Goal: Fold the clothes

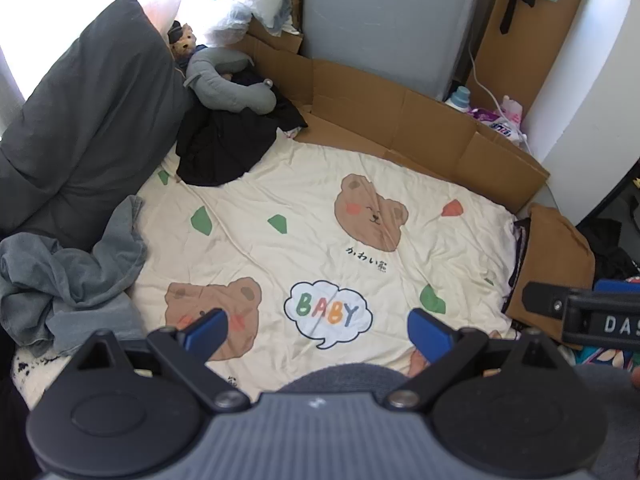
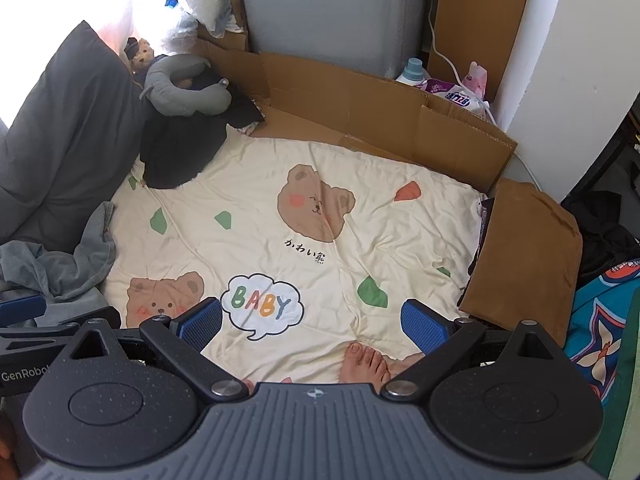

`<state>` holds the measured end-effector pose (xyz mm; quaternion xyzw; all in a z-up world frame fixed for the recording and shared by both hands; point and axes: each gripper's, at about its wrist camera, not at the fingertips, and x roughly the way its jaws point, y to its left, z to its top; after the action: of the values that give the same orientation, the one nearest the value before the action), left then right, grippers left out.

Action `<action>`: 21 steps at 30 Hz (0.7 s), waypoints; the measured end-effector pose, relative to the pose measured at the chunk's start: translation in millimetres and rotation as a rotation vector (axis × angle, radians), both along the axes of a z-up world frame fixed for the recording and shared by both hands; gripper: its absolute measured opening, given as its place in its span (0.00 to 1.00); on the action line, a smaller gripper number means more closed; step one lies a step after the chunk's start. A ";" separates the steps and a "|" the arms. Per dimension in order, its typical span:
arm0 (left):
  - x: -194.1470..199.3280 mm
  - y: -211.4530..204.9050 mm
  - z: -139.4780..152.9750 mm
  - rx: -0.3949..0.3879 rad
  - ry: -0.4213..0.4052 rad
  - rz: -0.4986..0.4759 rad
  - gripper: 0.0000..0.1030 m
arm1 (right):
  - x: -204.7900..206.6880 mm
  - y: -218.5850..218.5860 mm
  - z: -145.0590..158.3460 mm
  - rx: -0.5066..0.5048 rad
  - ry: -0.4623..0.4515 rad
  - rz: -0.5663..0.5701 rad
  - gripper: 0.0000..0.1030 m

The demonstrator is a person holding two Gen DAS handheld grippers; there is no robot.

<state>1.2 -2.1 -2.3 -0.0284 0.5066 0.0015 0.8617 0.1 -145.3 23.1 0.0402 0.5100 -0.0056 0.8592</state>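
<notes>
A crumpled grey garment (image 1: pixel 68 280) lies at the left edge of the cream bear-print bed sheet (image 1: pixel 280 248); it also shows in the right wrist view (image 2: pixel 60 264). A black garment (image 1: pixel 228 144) lies heaped at the back left of the sheet (image 2: pixel 256 220), also in the right wrist view (image 2: pixel 180 152). A folded brown garment (image 1: pixel 556 264) lies at the right edge, also in the right wrist view (image 2: pixel 524 256). My left gripper (image 1: pixel 318 332) is open and empty above the sheet. My right gripper (image 2: pixel 312 322) is open and empty above the sheet.
A dark grey duvet (image 1: pixel 88 128) is bunched at the left. A grey neck pillow (image 1: pixel 228 80) and a small teddy (image 1: pixel 184 42) sit at the back left. Flattened cardboard (image 1: pixel 400 120) lines the back edge. The person's bare foot (image 2: pixel 364 362) rests on the sheet's near edge.
</notes>
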 end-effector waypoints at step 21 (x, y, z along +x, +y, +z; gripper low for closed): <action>-3.7 -5.3 -0.1 0.006 -0.005 0.006 0.95 | -1.9 -3.7 -0.9 0.023 -0.009 -0.016 0.96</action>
<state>-2.5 -7.4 -2.3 -0.0272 0.5045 0.0056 0.8630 -1.7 -148.9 22.2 0.0541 0.5058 -0.0067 0.8609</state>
